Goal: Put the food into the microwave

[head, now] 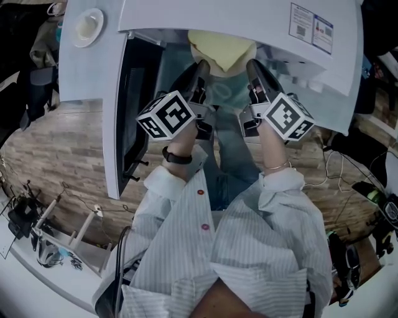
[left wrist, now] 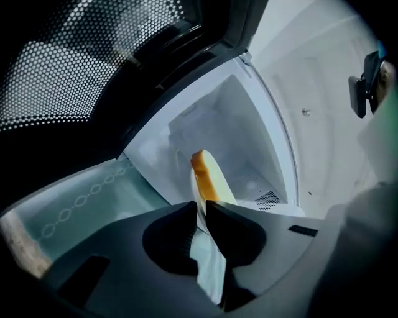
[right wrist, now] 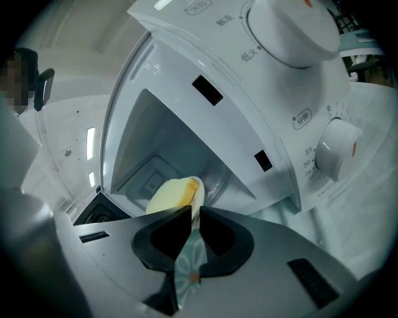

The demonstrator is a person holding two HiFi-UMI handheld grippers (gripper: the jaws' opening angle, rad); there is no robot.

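A yellow slice of food (head: 221,49) lies on a pale green patterned plate (head: 225,94), held at the mouth of the white microwave (head: 249,18). My left gripper (head: 202,65) is shut on the plate's left rim and my right gripper (head: 254,65) on its right rim. In the left gripper view the left gripper (left wrist: 202,214) pinches the plate (left wrist: 210,270) edge-on, with the food (left wrist: 208,177) beyond it inside the cavity (left wrist: 224,118). The right gripper view has the right gripper (right wrist: 194,214) clamping the plate (right wrist: 189,267), and the food (right wrist: 171,194) at the cavity opening.
The microwave door (head: 127,105) stands open on the left, its dotted window (left wrist: 74,68) close beside the left gripper. Two dials (right wrist: 339,149) sit on the control panel at the right. A white dish (head: 87,26) rests on the microwave. Cables (head: 336,168) lie on the wooden table (head: 56,149).
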